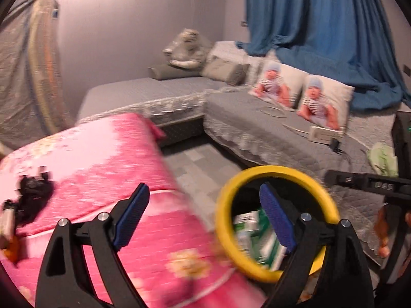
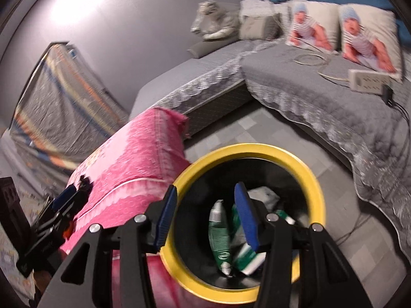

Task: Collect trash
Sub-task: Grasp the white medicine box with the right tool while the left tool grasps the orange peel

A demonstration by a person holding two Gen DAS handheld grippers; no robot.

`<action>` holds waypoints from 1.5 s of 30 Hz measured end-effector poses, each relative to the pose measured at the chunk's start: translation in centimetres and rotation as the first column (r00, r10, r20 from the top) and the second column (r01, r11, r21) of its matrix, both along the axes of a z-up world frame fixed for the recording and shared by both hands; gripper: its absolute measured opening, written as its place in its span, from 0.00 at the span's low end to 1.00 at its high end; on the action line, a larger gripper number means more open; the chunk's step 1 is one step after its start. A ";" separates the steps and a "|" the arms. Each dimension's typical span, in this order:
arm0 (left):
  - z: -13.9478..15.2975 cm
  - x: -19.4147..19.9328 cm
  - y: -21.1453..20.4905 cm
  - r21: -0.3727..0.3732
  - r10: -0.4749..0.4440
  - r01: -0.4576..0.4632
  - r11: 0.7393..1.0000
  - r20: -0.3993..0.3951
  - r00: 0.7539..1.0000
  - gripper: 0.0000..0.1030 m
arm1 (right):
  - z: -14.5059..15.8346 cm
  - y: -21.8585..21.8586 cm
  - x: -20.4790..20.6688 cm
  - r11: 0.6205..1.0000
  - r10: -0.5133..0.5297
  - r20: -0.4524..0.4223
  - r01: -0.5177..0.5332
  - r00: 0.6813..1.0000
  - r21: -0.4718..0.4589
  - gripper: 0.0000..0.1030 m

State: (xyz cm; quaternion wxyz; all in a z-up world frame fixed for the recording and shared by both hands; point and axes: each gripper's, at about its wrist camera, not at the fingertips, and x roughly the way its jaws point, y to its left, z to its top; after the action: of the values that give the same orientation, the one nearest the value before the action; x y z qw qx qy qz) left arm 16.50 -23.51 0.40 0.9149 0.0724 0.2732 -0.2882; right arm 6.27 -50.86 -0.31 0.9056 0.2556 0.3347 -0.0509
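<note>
Right wrist view looked down into a yellow-rimmed bin (image 2: 312,177) holding green-and-white wrappers (image 2: 218,238), which lay below the right gripper (image 2: 205,218), released and empty. Left gripper (image 1: 205,220) gaped wide, grasping nothing.

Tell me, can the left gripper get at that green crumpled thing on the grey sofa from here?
Probably not directly: the left gripper is open and empty, but the right gripper and the yellow-rimmed bin sit between it and the green crumpled thing.
</note>
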 end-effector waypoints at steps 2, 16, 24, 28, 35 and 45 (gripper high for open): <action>0.4 0.9 3.6 -0.001 0.074 -0.074 0.997 0.001 0.997 0.84 | 0.4 1.4 0.8 0.999 0.041 0.010 -0.041 0.999 -0.010 0.46; 0.8 0.4 29.0 -0.053 0.595 -0.592 0.804 0.072 0.801 0.89 | 2.1 21.0 11.4 0.811 0.585 0.013 -0.585 0.811 0.010 0.56; -0.3 -3.2 38.0 -0.117 0.731 -0.723 0.681 0.053 0.680 0.90 | 1.6 35.1 19.4 0.570 0.814 -0.029 -0.788 0.580 0.232 0.56; -0.8 -4.2 39.8 -0.146 0.741 -0.730 0.668 0.049 0.669 0.90 | -0.5 40.2 23.9 0.528 0.839 -0.088 -0.765 0.536 0.369 0.56; -1.4 -4.7 41.4 -0.195 0.739 -0.723 0.663 0.014 0.674 0.90 | -3.1 44.6 28.7 0.551 0.829 -0.173 -0.721 0.532 0.421 0.56; -2.7 -4.3 42.4 -0.204 0.742 -0.730 0.652 -0.027 0.670 0.90 | -5.5 47.9 31.0 0.564 0.825 -0.250 -0.714 0.506 0.415 0.56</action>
State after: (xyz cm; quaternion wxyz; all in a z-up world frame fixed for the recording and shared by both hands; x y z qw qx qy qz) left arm 12.23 18.91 -2.26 0.9631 -0.1269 0.2220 0.0838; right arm 37.25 -2.96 -5.79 0.6951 0.1762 0.6018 0.3516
